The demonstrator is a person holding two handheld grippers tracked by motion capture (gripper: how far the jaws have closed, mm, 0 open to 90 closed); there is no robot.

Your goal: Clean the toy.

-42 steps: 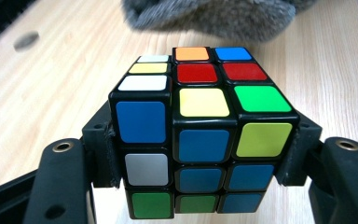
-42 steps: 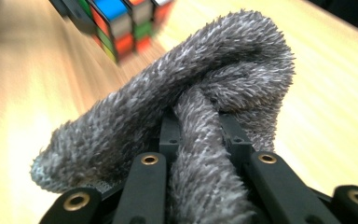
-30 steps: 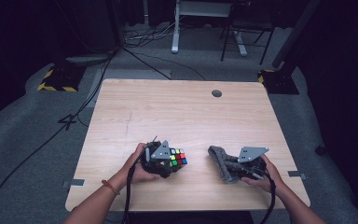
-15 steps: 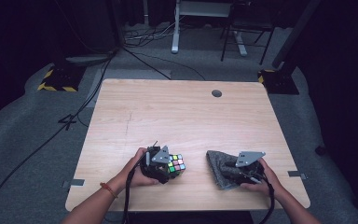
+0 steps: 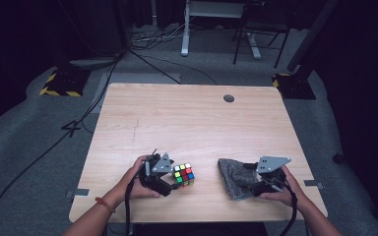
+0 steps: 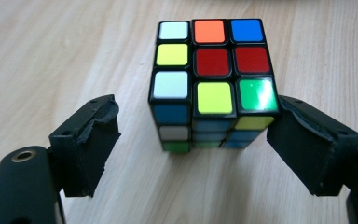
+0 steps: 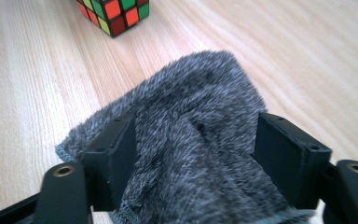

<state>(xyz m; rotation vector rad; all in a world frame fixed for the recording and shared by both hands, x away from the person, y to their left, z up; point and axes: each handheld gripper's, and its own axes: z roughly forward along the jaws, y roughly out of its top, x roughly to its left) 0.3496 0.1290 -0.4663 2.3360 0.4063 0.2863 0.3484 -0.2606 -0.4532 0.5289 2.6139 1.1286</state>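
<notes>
Both things look set down: the left tongs [image 6: 193,154] have just been opening around the scrambled multicoloured puzzle cube [image 6: 214,79], the right tongs [image 7: 193,158] off the grey furry cloth [image 7: 191,154]; withdrawing remains.

the scrambled puzzle cube [image 5: 184,174] stands flat on the wooden counter [image 5: 187,123], near its front edge. the grey furry cloth [image 5: 232,177] lies crumpled on the same counter, well apart to the right.

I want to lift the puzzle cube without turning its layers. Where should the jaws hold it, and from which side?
Grip the puzzle cube on its two opposite upright side faces, across all three layers, coming in low from the person's side, as the left gripper already points. It sits flat and square on the table, between the open jaws, so those flat faces probably suit the pads best.
</notes>
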